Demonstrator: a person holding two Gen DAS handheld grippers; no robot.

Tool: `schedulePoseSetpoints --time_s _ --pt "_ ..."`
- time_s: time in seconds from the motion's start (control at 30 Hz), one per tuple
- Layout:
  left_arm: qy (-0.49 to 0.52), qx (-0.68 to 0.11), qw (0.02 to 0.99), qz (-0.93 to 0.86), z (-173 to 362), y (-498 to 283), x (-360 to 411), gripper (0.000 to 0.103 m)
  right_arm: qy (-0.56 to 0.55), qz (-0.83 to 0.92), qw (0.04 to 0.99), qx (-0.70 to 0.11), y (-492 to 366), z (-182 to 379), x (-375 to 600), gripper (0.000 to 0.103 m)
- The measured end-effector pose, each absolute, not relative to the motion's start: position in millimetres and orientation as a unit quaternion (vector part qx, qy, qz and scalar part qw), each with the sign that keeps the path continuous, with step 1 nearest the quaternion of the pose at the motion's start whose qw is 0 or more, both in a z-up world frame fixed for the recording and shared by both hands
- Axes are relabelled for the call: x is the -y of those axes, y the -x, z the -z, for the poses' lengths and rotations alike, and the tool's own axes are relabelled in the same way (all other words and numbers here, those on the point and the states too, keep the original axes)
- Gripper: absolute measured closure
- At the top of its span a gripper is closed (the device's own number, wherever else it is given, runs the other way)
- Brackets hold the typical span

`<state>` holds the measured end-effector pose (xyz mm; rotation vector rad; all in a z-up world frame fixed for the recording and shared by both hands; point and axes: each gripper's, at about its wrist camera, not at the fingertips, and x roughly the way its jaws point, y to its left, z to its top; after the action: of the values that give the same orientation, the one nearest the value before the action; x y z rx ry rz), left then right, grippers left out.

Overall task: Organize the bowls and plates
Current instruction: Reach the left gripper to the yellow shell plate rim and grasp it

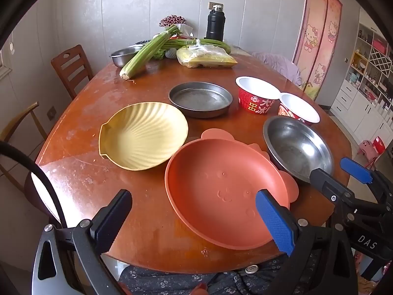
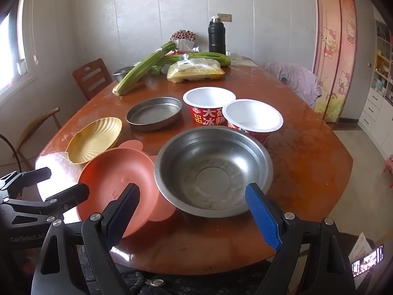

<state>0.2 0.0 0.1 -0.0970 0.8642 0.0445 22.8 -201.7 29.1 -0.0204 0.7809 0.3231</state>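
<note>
On the brown wooden table, taking the left wrist view from left to right, the yellow shell-shaped plate lies at about ten o'clock from the picture's middle, empty and flat on the wood. Just beside it at the middle, toward five o'clock from it, sits the orange bear-face plate, its rim close to the yellow one, though whether the two touch cannot be told. At twelve o'clock from the orange plate stands the shallow grey metal pan, apart from both plates. Farther right come two red paper bowls, white inside and side by side, and at four o'clock from them the steel bowl, whose rim overlaps the orange plate's ear. The left gripper hangs over the near edge with its jaws spread wide and nothing between them; one pad is over bare wood, the other over the orange plate's right side. The right gripper likewise stands wide open and empty, its fingers straddling the near rim of the steel bowl without touching it. At the table's far end, at twelve o'clock, lie celery stalks, a plastic bag of food and a black flask.
</note>
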Motion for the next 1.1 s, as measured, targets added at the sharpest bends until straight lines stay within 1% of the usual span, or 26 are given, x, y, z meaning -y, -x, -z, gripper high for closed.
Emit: schedulePoseSetpoints --time_s 0.63,0.67,1.1 --pt "0.042 -0.415 0.909 -0.021 -5.9 6.0 4.9 0.002 0.012 -0.153 0.912 -0.38 -24.3 -28.7 201.9 0.014" --pt "0.046 -0.418 0.907 -0.021 0.4 3.4 2.3 0.002 0.013 -0.154 0.912 -0.38 -24.5 -28.6 201.5 0.014" --pt "0.051 -0.411 0.91 -0.033 -2.7 1.9 -8.7 0.002 0.011 -0.163 0.912 -0.376 -24.0 -34.3 195.9 0.014"
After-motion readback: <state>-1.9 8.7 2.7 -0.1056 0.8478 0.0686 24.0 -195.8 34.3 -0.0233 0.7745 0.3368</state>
